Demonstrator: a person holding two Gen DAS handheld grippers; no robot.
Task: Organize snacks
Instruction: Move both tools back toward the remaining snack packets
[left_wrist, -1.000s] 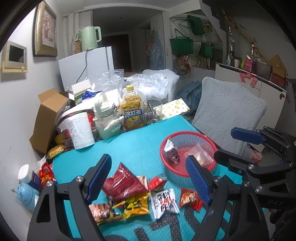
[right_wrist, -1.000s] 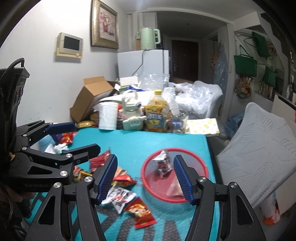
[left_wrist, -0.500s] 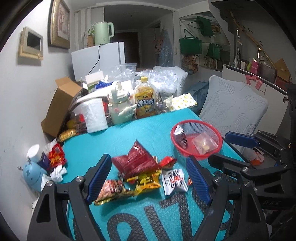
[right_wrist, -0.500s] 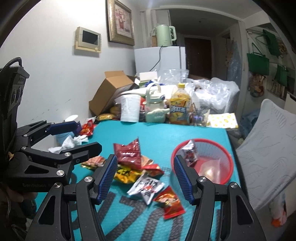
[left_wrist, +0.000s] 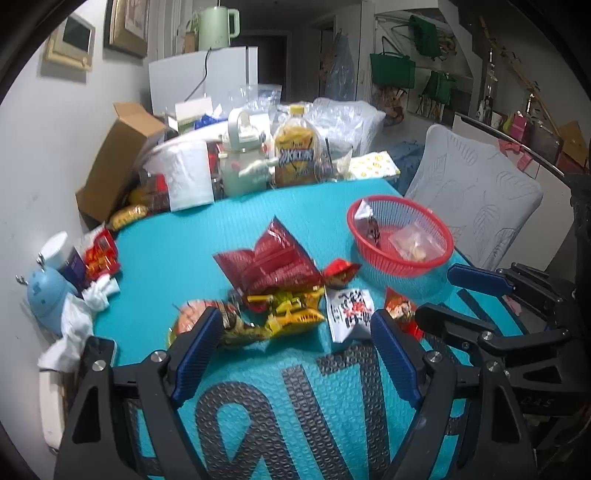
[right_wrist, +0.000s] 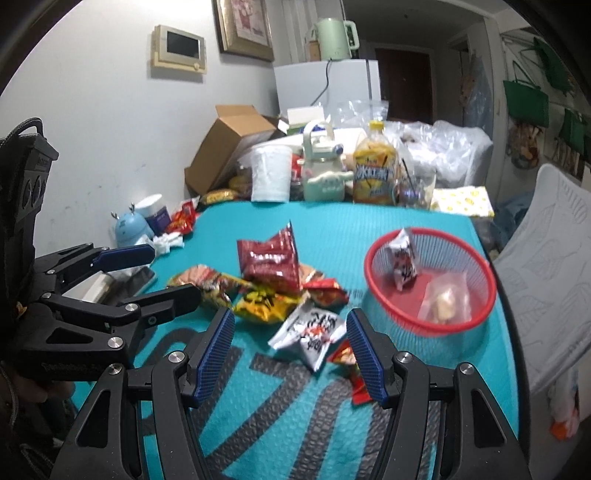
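Both my claws, left gripper (left_wrist: 291, 354) and right gripper (right_wrist: 290, 349), are spread and empty. Loose snack packets (right_wrist: 269, 284) lie heaped just beside the red basket (right_wrist: 373, 271). Overlapping wrappers could make me pinch two together.

- Teal mat (right_wrist: 332, 221) with dark grey lettering.
- Red mesh basket (right_wrist: 476, 314).
- Dark red packet (right_wrist: 269, 258).
- Yellow packet (right_wrist: 262, 302).
- White packet (right_wrist: 310, 332), black and red print.

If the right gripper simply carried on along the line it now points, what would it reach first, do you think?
Most likely the white snack packet with black lettering, which lies on the teal mat just beyond the open right gripper, between its fingers. Depth is hard to judge through the fisheye.
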